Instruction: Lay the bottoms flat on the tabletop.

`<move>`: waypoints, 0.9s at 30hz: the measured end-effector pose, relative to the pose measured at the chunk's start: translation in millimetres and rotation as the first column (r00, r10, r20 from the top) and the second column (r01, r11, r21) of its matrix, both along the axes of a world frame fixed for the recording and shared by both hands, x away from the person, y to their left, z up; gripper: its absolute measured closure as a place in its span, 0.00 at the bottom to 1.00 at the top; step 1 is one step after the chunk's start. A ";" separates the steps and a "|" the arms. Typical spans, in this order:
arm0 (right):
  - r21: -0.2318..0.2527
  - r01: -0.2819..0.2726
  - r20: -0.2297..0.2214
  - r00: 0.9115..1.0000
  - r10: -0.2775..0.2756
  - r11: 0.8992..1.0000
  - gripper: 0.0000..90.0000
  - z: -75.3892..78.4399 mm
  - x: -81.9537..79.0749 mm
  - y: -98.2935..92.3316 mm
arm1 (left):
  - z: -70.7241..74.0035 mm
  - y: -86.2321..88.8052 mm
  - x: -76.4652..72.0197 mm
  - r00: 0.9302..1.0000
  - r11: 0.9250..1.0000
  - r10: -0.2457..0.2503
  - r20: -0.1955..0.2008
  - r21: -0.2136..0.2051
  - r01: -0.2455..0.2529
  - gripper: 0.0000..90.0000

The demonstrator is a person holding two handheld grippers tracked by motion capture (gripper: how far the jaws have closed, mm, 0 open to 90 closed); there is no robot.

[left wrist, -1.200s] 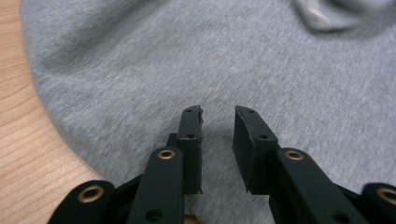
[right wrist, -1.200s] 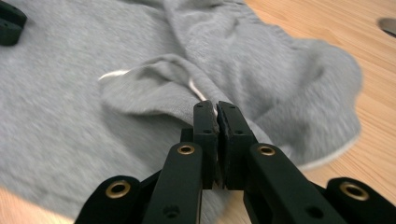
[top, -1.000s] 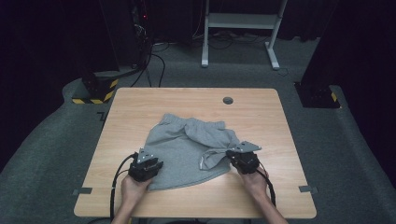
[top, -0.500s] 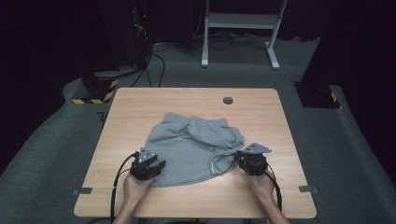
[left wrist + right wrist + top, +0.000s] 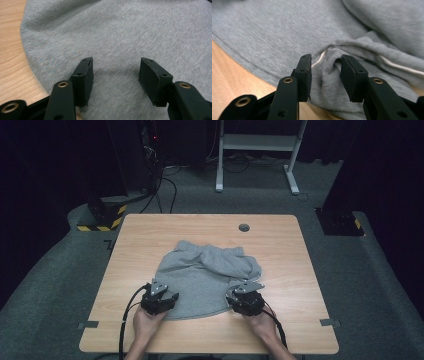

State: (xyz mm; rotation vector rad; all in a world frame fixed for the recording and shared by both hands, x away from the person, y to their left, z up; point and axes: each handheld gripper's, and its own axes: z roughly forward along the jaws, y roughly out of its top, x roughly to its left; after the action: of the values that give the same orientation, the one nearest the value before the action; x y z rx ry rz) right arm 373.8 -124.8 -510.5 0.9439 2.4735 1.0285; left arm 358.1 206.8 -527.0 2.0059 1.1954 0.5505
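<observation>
One grey garment (image 5: 205, 277), sweat shorts by the look of them, lies spread on the near half of the wooden desk (image 5: 280, 240), its waistband toward the far side and its hem toward the person. A second ago its right side was bunched and lifted in the right gripper (image 5: 239, 296); now that side lies flatter, drawn out toward the near right. Both grippers have just been opening. The left gripper (image 5: 161, 292) stands with its jaws moderately apart over flat cloth at the near left hem, pinching nothing. The right gripper's jaws are parted too, with a raised fold and a white drawstring (image 5: 319, 60) between them, apparently no longer pinched. I judge the spreading pull finished and the cloth released. Counted: one garment, two grippers, one desk, one round grommet (image 5: 244, 227) at its far edge.
</observation>
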 end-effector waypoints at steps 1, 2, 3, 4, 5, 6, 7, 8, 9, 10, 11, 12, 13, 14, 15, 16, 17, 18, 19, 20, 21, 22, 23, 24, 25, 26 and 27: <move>-0.008 -0.001 -0.008 1.000 0.001 1.000 0.78 -2.3 1.7 1.8 | 0.0 0.0 0.0 1.000 1.000 0.000 0.000 0.000 0.000 0.50; -0.010 -0.001 -0.010 1.000 0.001 1.000 0.85 -2.3 1.8 1.5 | 0.0 0.0 0.0 1.000 1.000 0.000 0.000 0.001 0.000 0.50; -0.010 -0.001 -0.010 1.000 0.001 1.000 0.85 -2.3 1.8 1.5 | 0.0 0.0 0.0 1.000 1.000 0.000 0.000 0.001 0.000 0.49; -0.012 -0.005 -0.006 1.000 0.005 1.000 0.91 -1.5 1.7 0.6 | 0.0 0.0 0.0 1.000 1.000 0.001 0.000 0.001 -0.001 0.49; -0.014 -0.003 0.001 1.000 0.003 1.000 0.97 1.2 0.4 -2.2 | 0.0 0.0 0.0 1.000 1.000 0.001 0.000 0.001 -0.001 0.49; -0.013 -0.002 0.006 1.000 0.002 1.000 0.98 2.8 -0.2 -4.3 | 0.0 0.0 0.0 1.000 1.000 0.002 0.000 0.001 -0.002 0.49; -0.009 0.003 0.010 1.000 -0.003 1.000 0.98 4.6 -0.7 -6.8 | 0.0 0.0 0.0 1.000 1.000 0.002 0.000 0.001 -0.002 0.49; -0.009 0.003 0.010 1.000 -0.003 1.000 0.98 4.6 -0.7 -6.8 | 0.0 0.0 0.0 1.000 1.000 0.002 0.000 0.001 -0.002 0.49; -0.001 0.016 0.021 1.000 -0.016 1.000 0.98 8.3 -1.8 -12.6 | 0.0 -0.1 -0.1 1.000 1.000 0.003 0.000 0.002 -0.003 0.49; 0.003 0.023 0.027 0.999 -0.023 1.000 0.98 10.3 -2.3 -16.2 | 0.0 -0.1 -0.1 1.000 1.000 0.003 0.000 0.002 -0.003 0.49; 0.009 0.032 0.031 0.999 -0.032 0.999 0.98 12.5 -3.2 -20.2 | 0.0 0.0 0.0 1.000 1.000 0.003 0.000 0.003 -0.003 0.49; 0.013 0.040 0.039 0.998 -0.041 0.999 0.98 14.5 -3.8 -24.7 | 0.0 0.0 0.0 1.000 1.000 0.003 0.000 0.003 -0.003 0.49; 0.019 0.051 0.047 0.998 -0.052 0.999 0.98 16.4 -4.5 -29.8 | 0.0 0.0 0.0 1.000 1.000 0.003 0.000 0.004 -0.003 0.49; 0.019 0.051 0.047 0.998 -0.052 0.999 0.98 16.4 -4.5 -29.8 | 0.0 0.0 0.0 1.000 1.000 0.003 0.000 0.004 -0.003 0.49; 0.030 0.079 0.057 0.995 -0.080 0.996 0.98 20.0 -5.9 -41.2 | 0.0 0.0 0.0 1.000 1.000 0.005 0.001 0.005 -0.005 0.48; 0.040 0.093 0.060 0.994 -0.096 0.995 0.98 21.7 -6.6 -47.6 | 0.1 0.1 0.1 1.000 1.000 0.005 0.001 0.006 -0.005 0.48; 0.050 0.108 0.062 0.992 -0.111 0.993 0.98 23.4 -7.5 -54.2 | 0.0 0.1 0.1 1.000 1.000 0.005 0.001 0.005 -0.005 0.48; 0.060 0.122 0.063 0.990 -0.126 0.991 0.98 24.9 -8.5 -60.8 | 0.0 0.0 0.0 1.000 1.000 0.006 0.000 0.004 -0.006 0.48; 0.072 0.137 0.062 0.988 -0.142 0.988 0.98 26.6 -9.6 -67.5 | 0.0 0.1 0.1 1.000 1.000 0.006 0.000 0.004 -0.006 0.48; 0.081 0.154 0.062 0.985 -0.159 0.985 0.98 28.1 -10.9 -73.9 | 0.0 0.1 0.1 1.000 1.000 0.006 0.000 0.004 -0.006 0.48; 0.087 0.168 0.063 0.983 -0.174 0.982 0.98 29.1 -12.0 -80.0 | 0.0 0.1 0.1 1.000 1.000 0.007 0.000 0.004 -0.007 0.48; 0.092 0.184 0.062 0.980 -0.190 0.979 0.98 29.6 -13.2 -85.5 | 0.0 0.1 0.1 1.000 1.000 0.007 0.000 0.005 -0.007 0.48; 0.095 0.199 0.062 0.977 -0.205 0.975 0.98 29.6 -14.1 -90.5 | 0.0 0.1 0.1 1.000 1.000 0.007 0.000 0.005 -0.007 0.48; 0.095 0.199 0.062 0.977 -0.205 0.975 0.98 29.6 -14.1 -90.5 | 0.0 0.1 0.1 1.000 1.000 0.007 0.000 0.005 -0.007 0.48; 0.091 0.218 0.054 0.973 -0.224 0.972 0.98 27.9 -14.9 -98.3 | 0.0 0.1 0.1 1.000 1.000 0.008 0.000 0.005 -0.008 0.48; 0.083 0.224 0.048 0.972 -0.229 0.971 0.98 25.8 -14.8 -100.6 | 0.0 0.1 0.1 1.000 1.000 0.008 0.000 0.005 -0.008 0.48; 0.075 0.229 0.038 0.972 -0.232 0.971 0.97 23.0 -14.5 -102.1 | 0.0 0.1 0.1 1.000 1.000 0.008 0.000 0.005 -0.008 0.47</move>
State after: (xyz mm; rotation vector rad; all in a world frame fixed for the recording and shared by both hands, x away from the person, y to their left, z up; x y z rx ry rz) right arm 359.3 -226.9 -487.4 1.1828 2.2382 1.0506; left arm 358.1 206.9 -527.0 2.0063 1.2042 0.5582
